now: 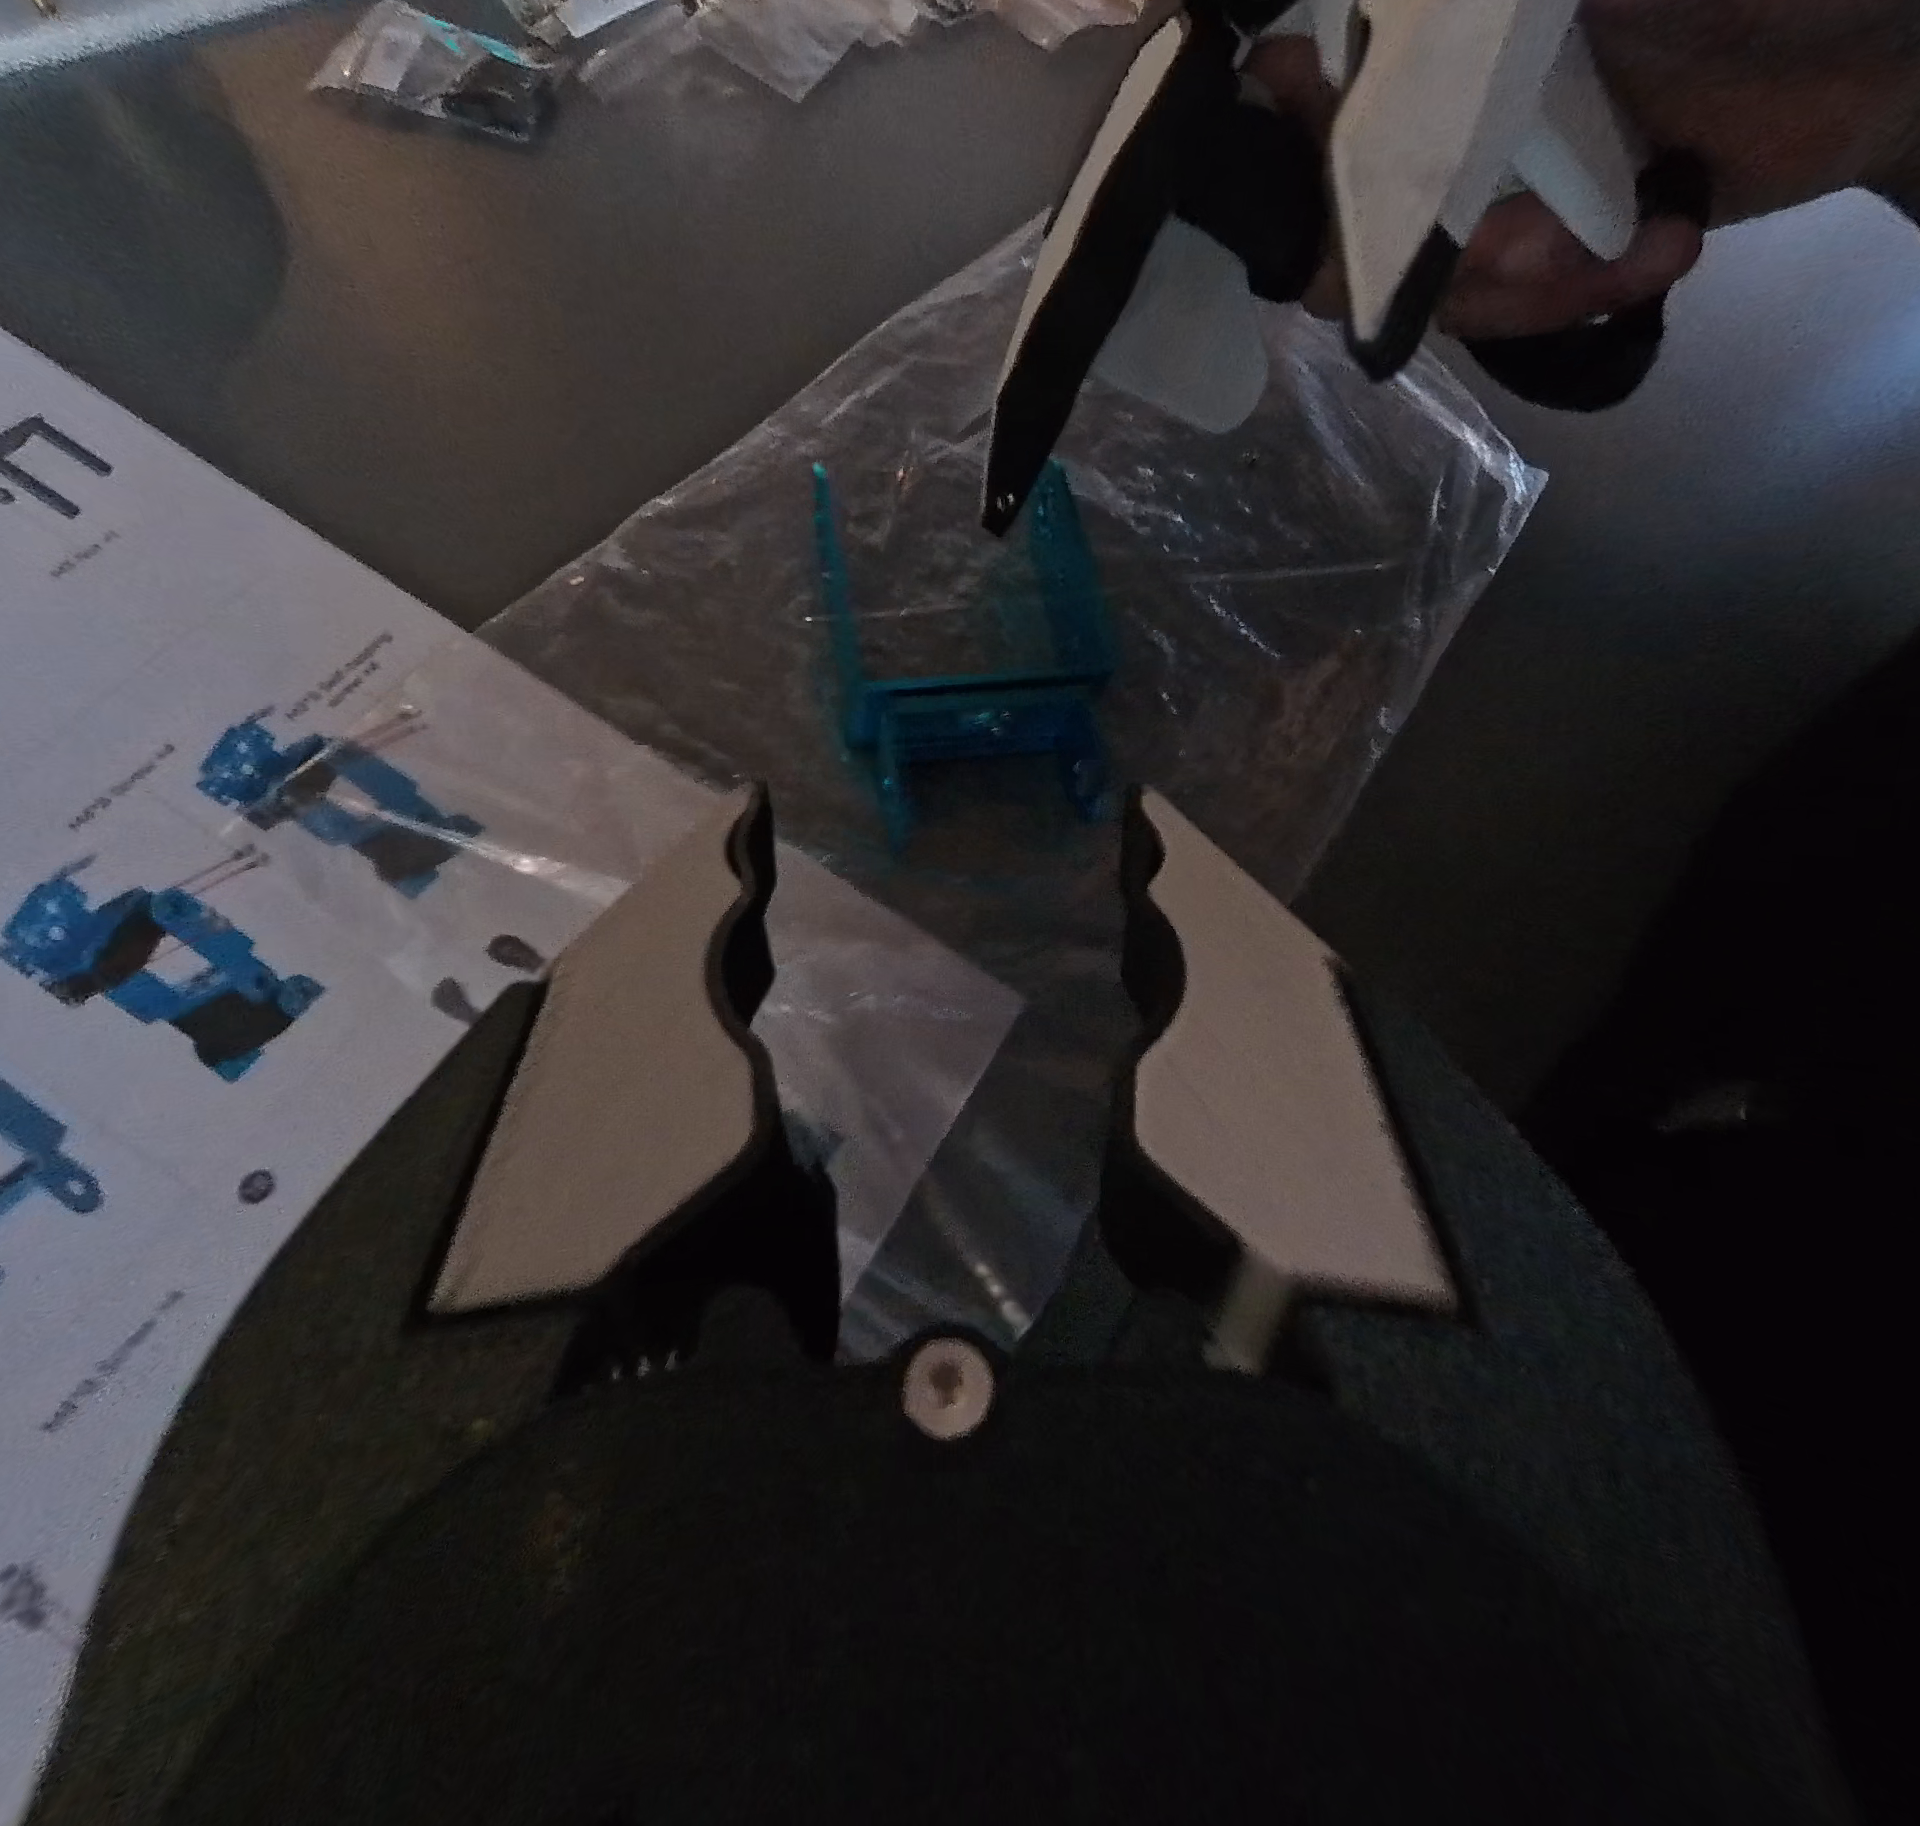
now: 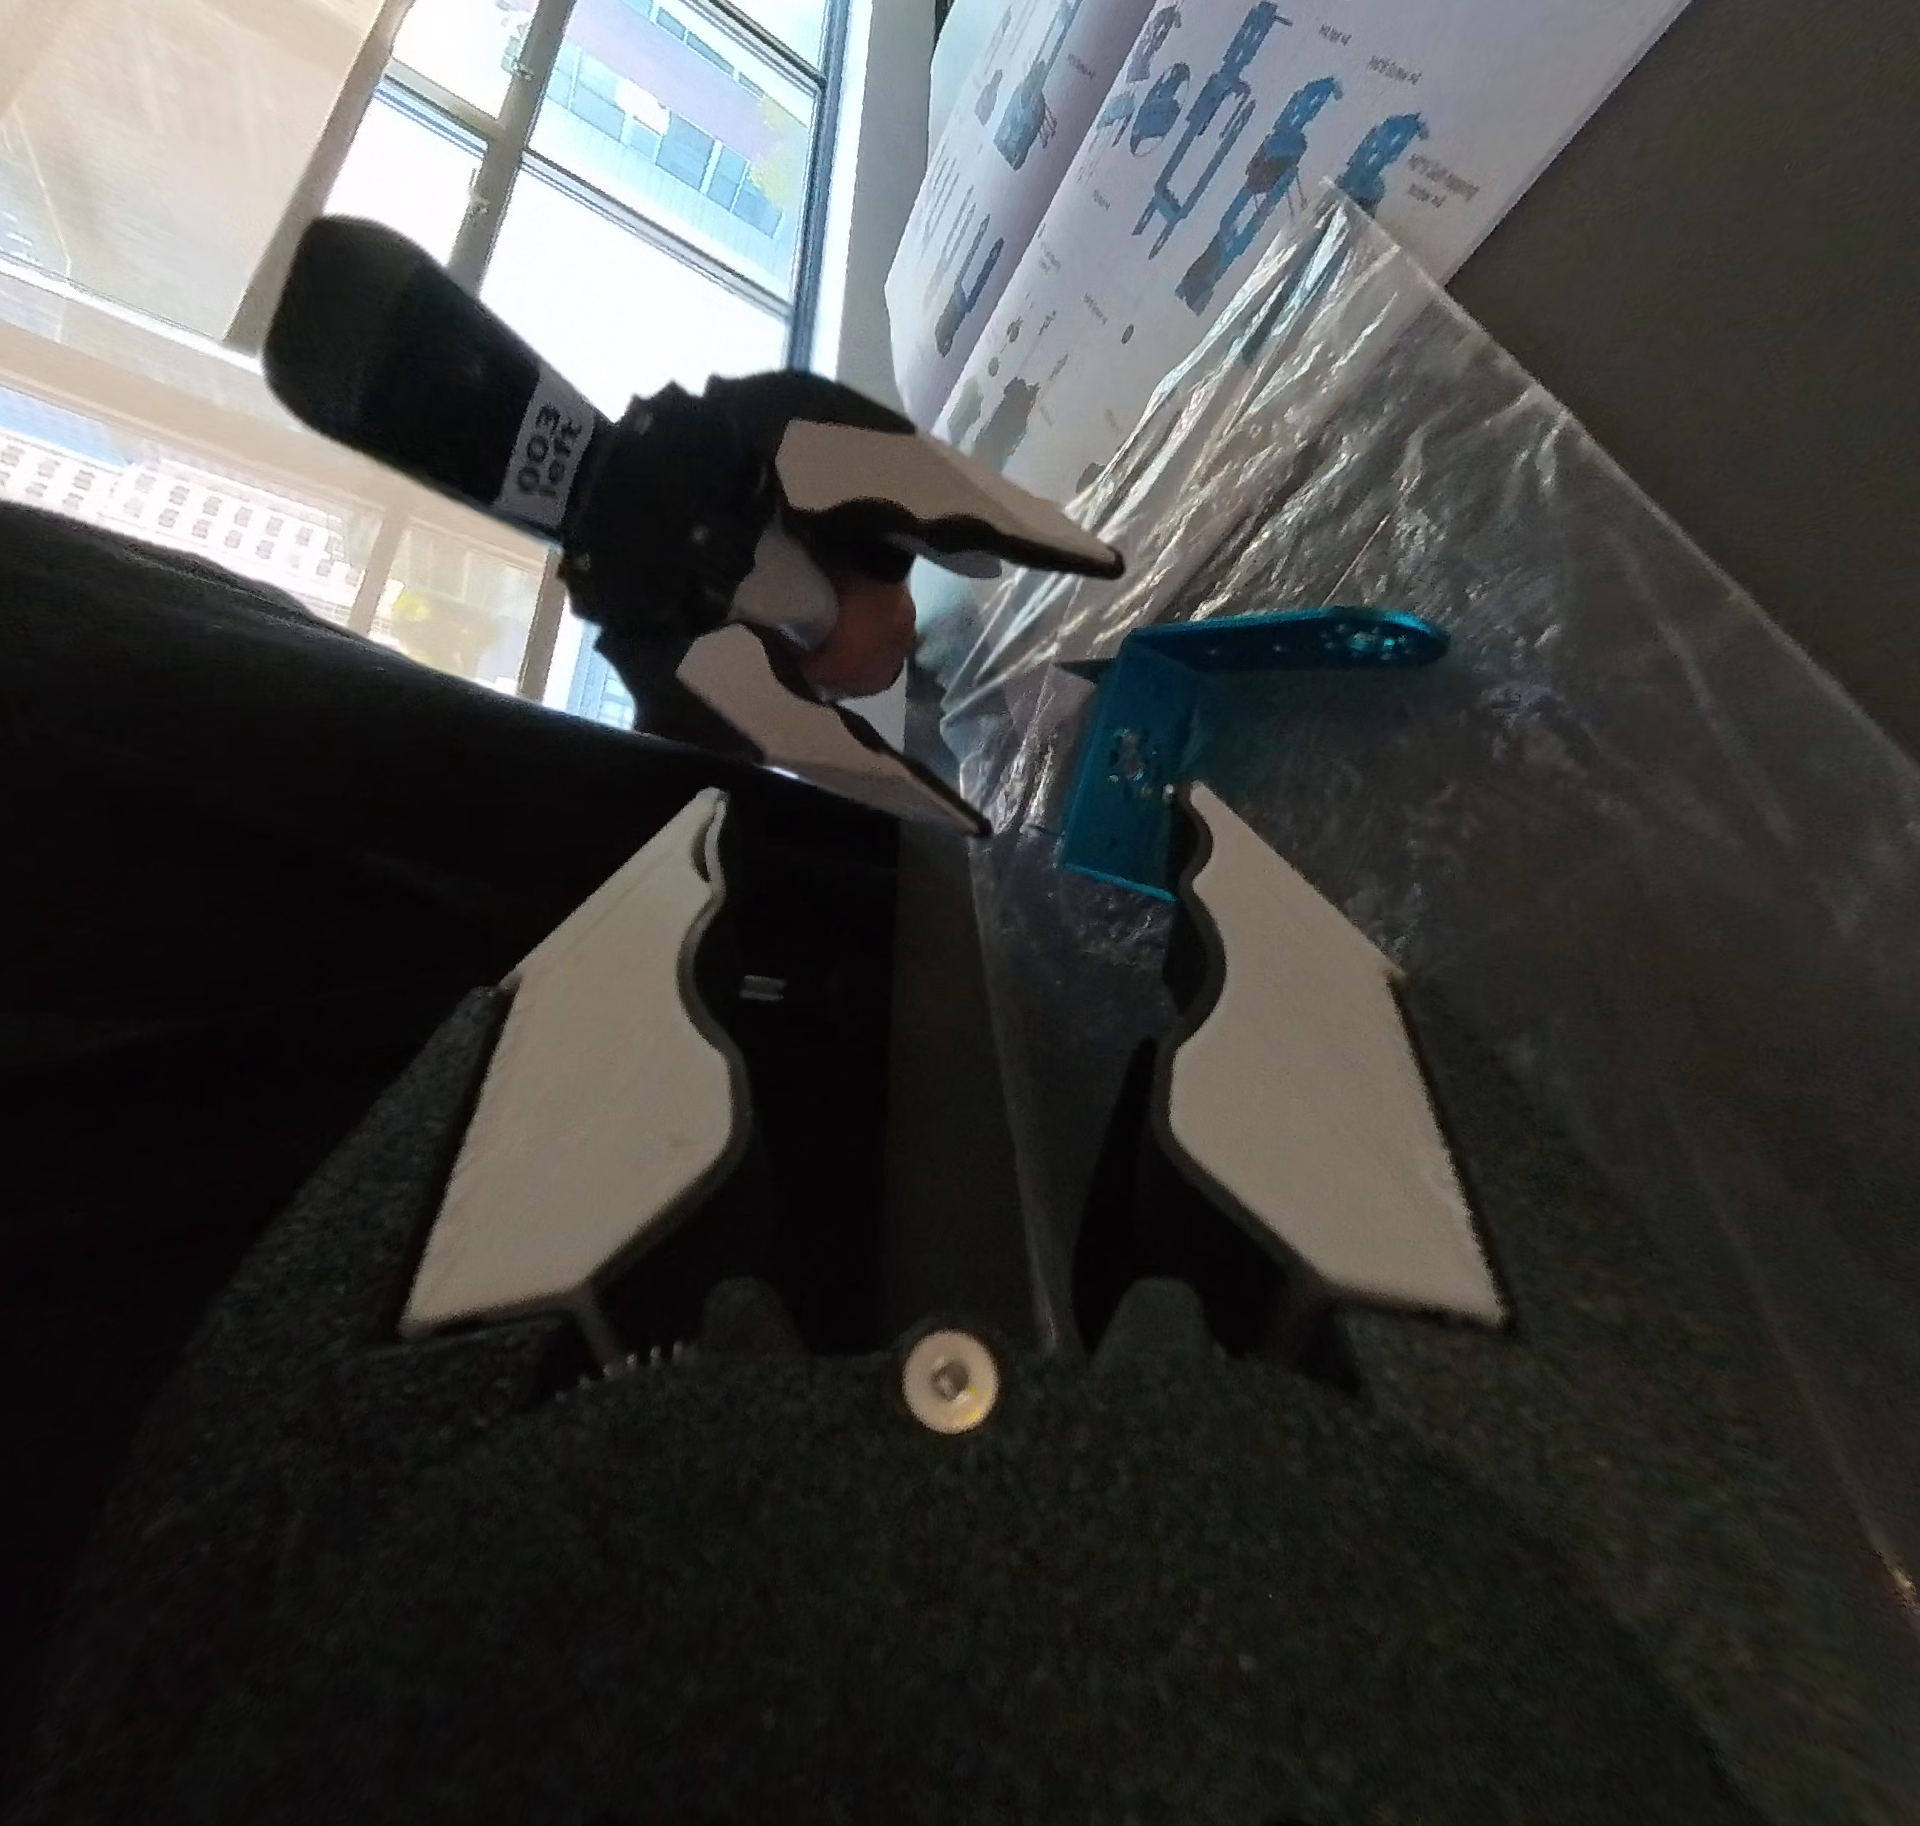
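Jaws wide apart on the left gripper point(image 1: 948, 820), nothing held between them. Hanging just above a clear plastic bag point(image 1: 1299, 654) spread flat on the grey table point(image 1: 468, 342). Right in front of the tips, a blue metal bracket point(image 1: 966, 664) shaped like a U, standing on the bag.

Jaws wide apart on the right gripper point(image 2: 951, 810) too, nothing held. Right fingertip just beside the bracket's lower plate; touching or not, hard to tell. Held by a hand point(image 1: 1745, 62) up at the top right of the left wrist view.

Beside the bag, a white sheet of paper point(image 1: 208, 737) with blue drawings of parts. Farther back on the table, many small clear packets point(image 1: 727, 10) in a loose pile. Behind the left gripper, bright windows point(image 2: 582, 166).
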`<action>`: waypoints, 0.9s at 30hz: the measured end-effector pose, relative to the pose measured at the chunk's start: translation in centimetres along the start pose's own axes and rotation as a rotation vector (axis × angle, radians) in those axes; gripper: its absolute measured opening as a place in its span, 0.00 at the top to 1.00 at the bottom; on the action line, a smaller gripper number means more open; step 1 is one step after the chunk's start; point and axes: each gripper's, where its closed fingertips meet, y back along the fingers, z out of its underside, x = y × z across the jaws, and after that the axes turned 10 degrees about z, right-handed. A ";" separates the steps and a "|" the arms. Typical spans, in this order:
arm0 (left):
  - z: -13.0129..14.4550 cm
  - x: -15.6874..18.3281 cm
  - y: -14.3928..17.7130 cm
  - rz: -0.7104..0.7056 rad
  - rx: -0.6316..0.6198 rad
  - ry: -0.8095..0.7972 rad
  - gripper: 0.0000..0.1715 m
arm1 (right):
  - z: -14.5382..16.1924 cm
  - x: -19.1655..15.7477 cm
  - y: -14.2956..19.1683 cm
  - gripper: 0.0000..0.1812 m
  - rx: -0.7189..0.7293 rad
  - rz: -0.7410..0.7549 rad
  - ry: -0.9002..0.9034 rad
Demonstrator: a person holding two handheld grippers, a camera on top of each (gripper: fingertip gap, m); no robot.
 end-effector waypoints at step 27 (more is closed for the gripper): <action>-1.4 0.2 -1.6 -0.163 -0.158 -0.248 0.73 | 0.4 -0.3 -1.1 0.52 -0.056 -0.018 0.046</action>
